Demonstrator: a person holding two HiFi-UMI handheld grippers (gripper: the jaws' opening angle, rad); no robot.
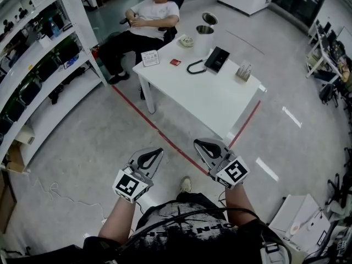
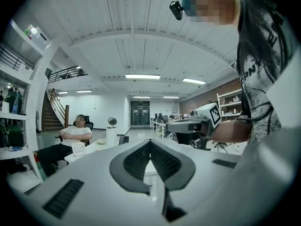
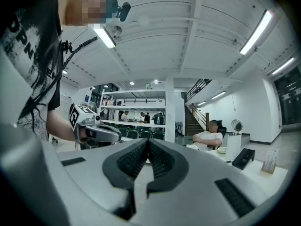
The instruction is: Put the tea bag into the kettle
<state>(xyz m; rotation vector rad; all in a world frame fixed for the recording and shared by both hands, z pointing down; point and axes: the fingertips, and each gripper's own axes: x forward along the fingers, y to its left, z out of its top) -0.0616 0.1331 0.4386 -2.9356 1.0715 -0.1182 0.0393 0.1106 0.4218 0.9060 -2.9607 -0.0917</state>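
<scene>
A small red tea bag (image 1: 175, 62) lies on the white table (image 1: 220, 103), left of a black kettle base (image 1: 216, 59). The steel kettle (image 1: 204, 37) stands at the table's far side with its round lid (image 1: 209, 18) tipped open; it also shows far off as the kettle (image 2: 111, 134) and the kettle (image 3: 233, 138). My left gripper (image 1: 154, 155) (image 2: 150, 142) and right gripper (image 1: 203, 146) (image 3: 148, 142) are both shut and empty. I hold them side by side over the floor, well short of the table's near corner.
A person (image 1: 148, 21) sits in a chair at the table's far side. On the table are a small bowl (image 1: 186, 40), a printed card (image 1: 149, 58), a black cord (image 1: 195, 66) and a small holder (image 1: 243, 72). Shelving (image 1: 33, 65) lines the left. Red tape (image 1: 165, 139) crosses the floor.
</scene>
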